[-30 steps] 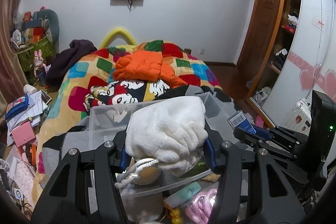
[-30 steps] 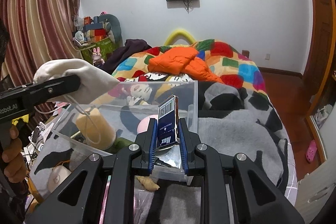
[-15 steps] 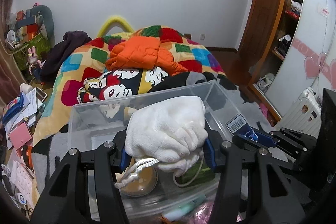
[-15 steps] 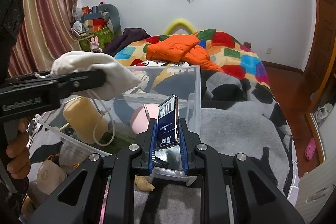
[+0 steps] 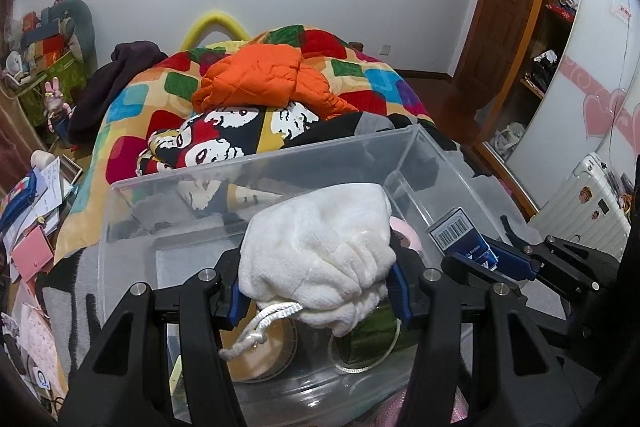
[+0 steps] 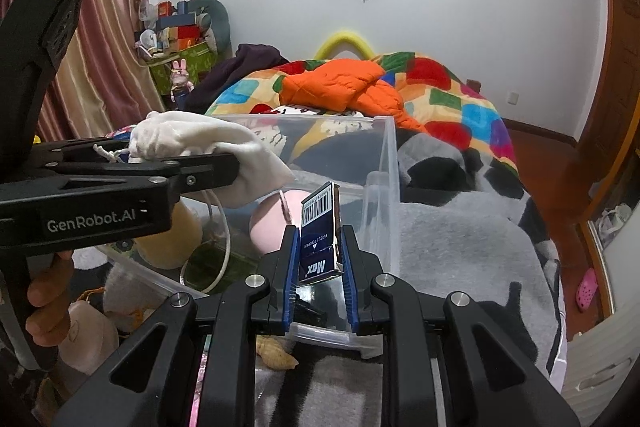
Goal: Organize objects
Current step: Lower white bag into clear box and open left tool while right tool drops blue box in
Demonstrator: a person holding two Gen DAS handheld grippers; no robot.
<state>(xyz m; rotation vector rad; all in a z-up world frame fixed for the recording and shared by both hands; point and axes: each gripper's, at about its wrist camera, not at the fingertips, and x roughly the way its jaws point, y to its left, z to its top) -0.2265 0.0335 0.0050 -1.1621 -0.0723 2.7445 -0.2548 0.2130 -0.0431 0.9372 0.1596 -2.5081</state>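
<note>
My left gripper (image 5: pixel 318 279) is shut on a white fluffy drawstring pouch (image 5: pixel 324 259) and holds it over the open clear plastic bin (image 5: pixel 256 167). The pouch (image 6: pixel 200 139) and left gripper (image 6: pixel 224 169) also show in the right wrist view. My right gripper (image 6: pixel 320 255) is shut on a small dark blue box (image 6: pixel 320 231) with a barcode, just above the bin's near right corner (image 6: pixel 390 187). That blue box (image 5: pixel 460 237) shows at the right in the left wrist view. Inside the bin lie a pink round thing (image 6: pixel 272 227), a tan cylinder (image 5: pixel 264 351) and a green item (image 5: pixel 368 331).
The bin stands on a grey and black blanket (image 6: pixel 460 239) on a bed with a colourful quilt and an orange jacket (image 5: pixel 264 79). Loose toys (image 6: pixel 88 331) and a shell (image 6: pixel 276 353) lie beside the bin's near side. Cluttered papers (image 5: pixel 36 203) lie left; a wardrobe (image 5: pixel 568 27) stands right.
Both grippers have moved forward and up over the bin, still holding the pouch and the blue box. The bin's inside fills more of both views.
</note>
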